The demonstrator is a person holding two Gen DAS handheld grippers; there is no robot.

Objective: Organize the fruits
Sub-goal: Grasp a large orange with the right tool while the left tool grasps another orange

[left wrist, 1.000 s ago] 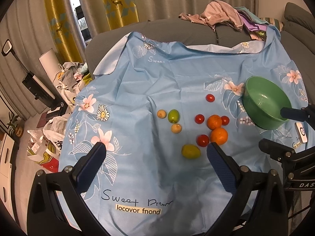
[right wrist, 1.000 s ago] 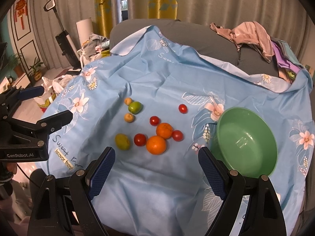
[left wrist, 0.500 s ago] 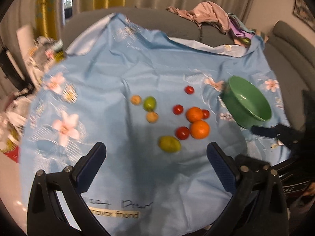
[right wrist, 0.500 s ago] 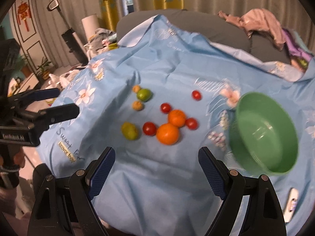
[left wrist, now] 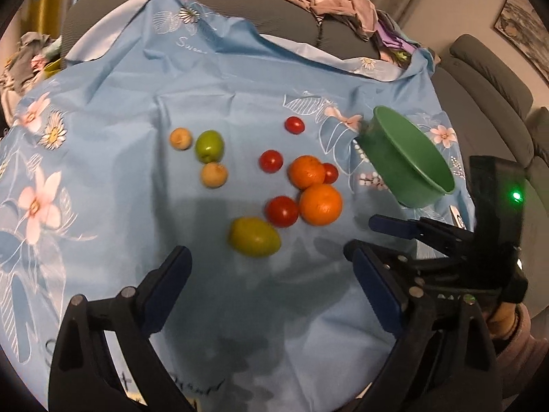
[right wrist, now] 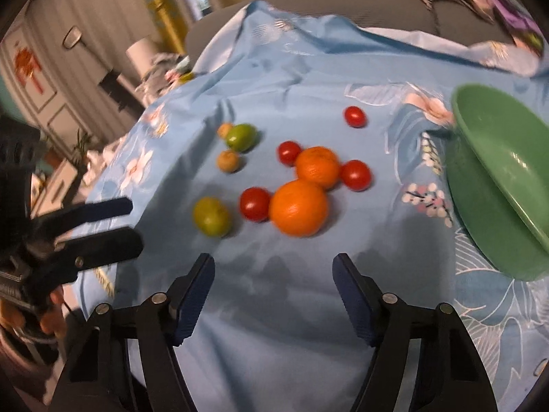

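Fruit count on the blue floral cloth (left wrist: 113,79): 2 oranges (left wrist: 320,204), touching; 4 red tomatoes (left wrist: 282,211); 2 green fruits – round one (left wrist: 209,146) and oval one (left wrist: 254,237); 2 small tan fruits (left wrist: 213,175). All sit left of the green bowl (left wrist: 408,161), well apart from it. Bowl interior shows nothing inside. Cloth print reads "Sw…", rest illegible. Left tool (left wrist: 271,288): jaws wide apart, holding nothing, near the oval green fruit. Right tool (right wrist: 274,292): jaws apart, holding nothing, near the front orange.
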